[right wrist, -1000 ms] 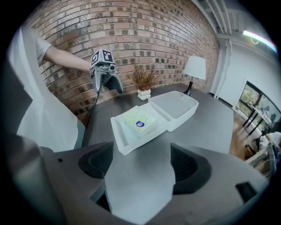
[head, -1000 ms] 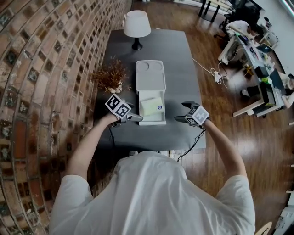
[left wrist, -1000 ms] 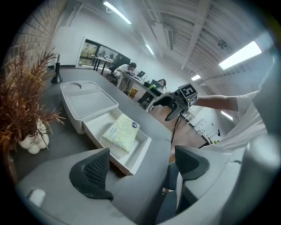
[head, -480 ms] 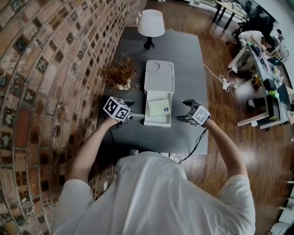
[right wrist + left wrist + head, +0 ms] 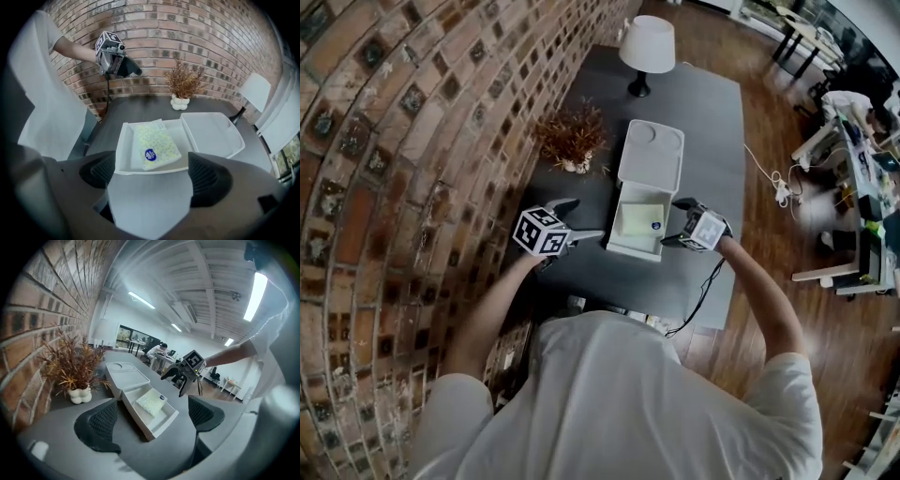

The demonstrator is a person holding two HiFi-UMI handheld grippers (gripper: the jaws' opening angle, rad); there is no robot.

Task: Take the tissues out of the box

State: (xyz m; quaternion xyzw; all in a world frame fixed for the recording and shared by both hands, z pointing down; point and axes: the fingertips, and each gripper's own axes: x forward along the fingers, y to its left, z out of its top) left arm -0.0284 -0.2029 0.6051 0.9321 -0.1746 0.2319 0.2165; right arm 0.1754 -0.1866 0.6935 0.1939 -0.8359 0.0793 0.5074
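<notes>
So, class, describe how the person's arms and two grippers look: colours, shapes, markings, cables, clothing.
The left gripper and right gripper are dark grey, each bearing a cube of black-and-white square markers. Their jaws end in black dimpled pads. A black cable trails from the right one. The person wears a white short-sleeved T-shirt.

- We find no word, brand name or number that can be read anywhere in these views.
- The tissue pack (image 5: 154, 140) lying in the open white box (image 5: 121, 150) carries a round blue sticker (image 5: 150, 154). The sticker has a small white mark, too small for us to tell whether it is letters or a logo.
- The left marker cube (image 5: 541, 232) shows black-and-white square patterns on its faces. These are coded blocks, not letters or digits.
- The right marker cube (image 5: 706, 229) bears the same kind of pattern, and we can read nothing on it.
</notes>
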